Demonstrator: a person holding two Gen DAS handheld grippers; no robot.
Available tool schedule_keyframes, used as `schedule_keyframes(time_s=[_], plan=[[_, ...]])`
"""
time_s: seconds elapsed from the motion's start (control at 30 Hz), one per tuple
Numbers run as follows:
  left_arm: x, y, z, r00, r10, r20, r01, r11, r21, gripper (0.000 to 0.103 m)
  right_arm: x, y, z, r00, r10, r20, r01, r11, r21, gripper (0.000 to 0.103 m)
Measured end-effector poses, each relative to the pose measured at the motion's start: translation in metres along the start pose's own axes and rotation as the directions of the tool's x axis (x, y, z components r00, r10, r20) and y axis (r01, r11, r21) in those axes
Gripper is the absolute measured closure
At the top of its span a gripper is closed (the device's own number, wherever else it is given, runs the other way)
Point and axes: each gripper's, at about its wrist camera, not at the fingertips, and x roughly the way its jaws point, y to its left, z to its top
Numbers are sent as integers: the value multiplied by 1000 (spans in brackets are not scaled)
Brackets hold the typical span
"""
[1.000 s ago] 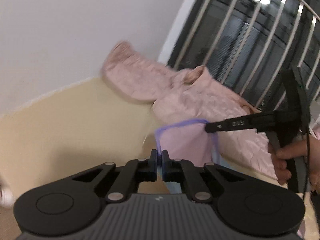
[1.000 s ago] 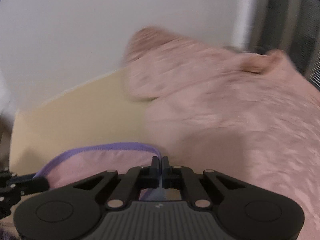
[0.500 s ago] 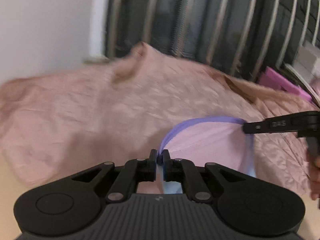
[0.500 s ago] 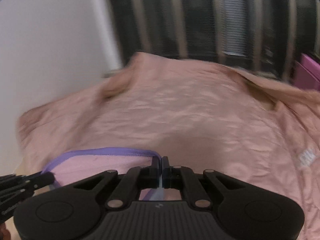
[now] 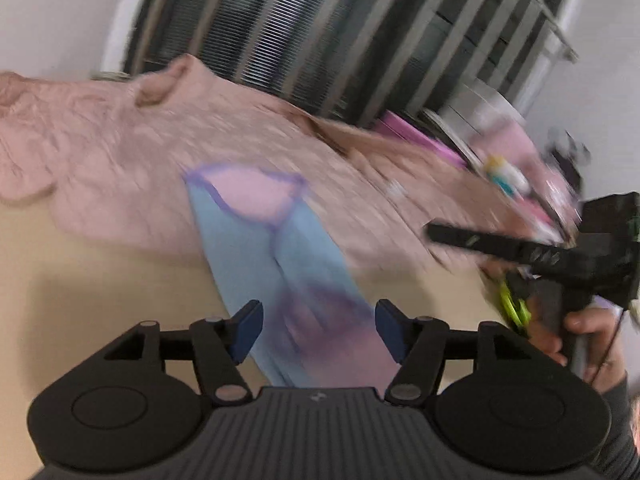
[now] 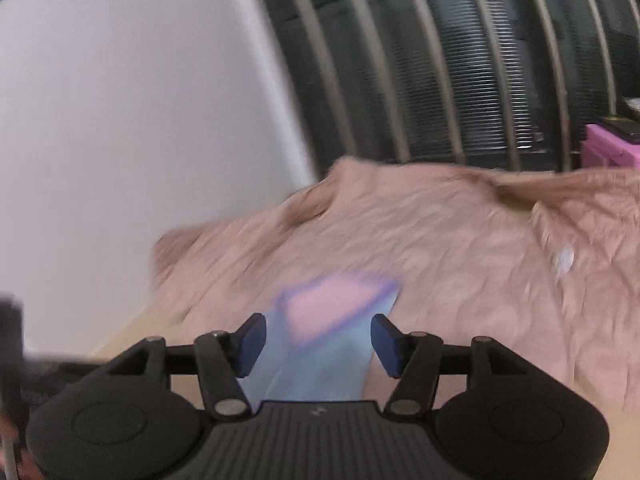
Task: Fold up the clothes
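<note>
As it lies, the blue garment runs lengthwise, waistband farthest.

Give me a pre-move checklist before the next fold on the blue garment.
1. Left gripper released: ok. Its jaws have just been opening, and the blue garment lies between the fingers unpinched.
2. Right gripper released: ok. It has also just opened, and the garment is loose between its fingers.
3. Garment laid down: ok. It lies partly on the table, its purple-edged end on the pink garment.
4. Garment flat and smooth: cannot tell, the frames are blurred.
5. Grippers apart from each other: ok. The right one is off to the side in the left wrist view.
6. Next grasp edges visible: not ok, the near end is hidden under the gripper bodies.
</note>
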Motion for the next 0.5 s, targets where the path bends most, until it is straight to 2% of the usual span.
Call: schedule_keyframes(time_s=[0.13, 0.2, 0.23, 0.27, 0.3, 0.33, 0.37, 0.5], plan=[[5, -24, -40, 997, -49, -67, 52, 998, 32, 40, -15, 12, -67, 997, 27, -76, -26, 1000, 5, 47], [14, -25, -49, 996, -30, -78, 31, 999, 16, 43, -15, 10, -84, 996, 50, -74, -46, 997, 59, 52], [18, -23, -52, 996, -13, -86, 13, 1000, 9, 49, -13, 8, -89, 996, 56, -70, -50, 995, 85, 59], [21, -21, -53, 995, 11, -100, -11, 1000, -2, 72, -11, 9, -92, 996, 54, -74, -46, 994, 98, 69], [24, -19, -54, 994, 18, -111, -19, 1000, -9, 88, -9, 9, -96, 996, 44, -84, -35, 993, 111, 78], [26, -15, -55, 994, 11, -113, -14, 1000, -21, 90, -6, 10, -99, 995, 33, -95, -21, 992, 125, 92], [25, -11, -53, 993, 7, -114, -11, 999, -38, 92, -3, 10, -103, 994, 22, -106, -7, 990, 139, 101], [14, -3, -55, 992, 13, -123, -20, 998, -54, 100, -9, 13, -121, 997, 19, -75, -3, 979, 204, 102]])
